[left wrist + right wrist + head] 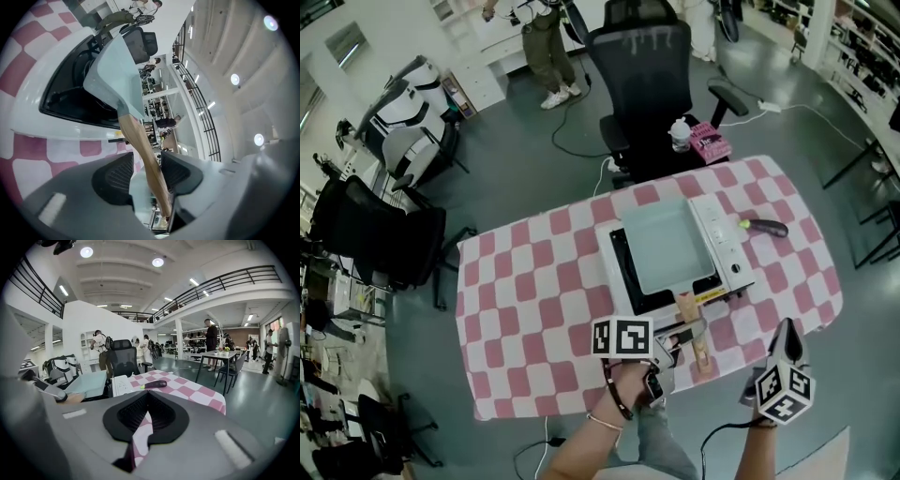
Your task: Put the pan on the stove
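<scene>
A pale teal rectangular pan [666, 246] sits on the black top of a white portable stove [714, 223] on the pink-checked table. Its wooden handle [691, 317] sticks out toward me over the stove's front edge. My left gripper [684, 336] is open around that handle. In the left gripper view the handle [146, 161] runs between the two pads, closer to the right pad, and the pan [112, 75] lies ahead over the stove [42, 115]. My right gripper [786, 330] hangs shut and empty off the table's near right edge; from it I see the pan [89, 383].
A dark-handled tool with a yellow-green end [764, 227] lies on the cloth right of the stove. Beyond the table stands a black office chair [642, 75] with a bottle [680, 136] and a pink item [710, 142] on its seat. A person [546, 47] stands farther back.
</scene>
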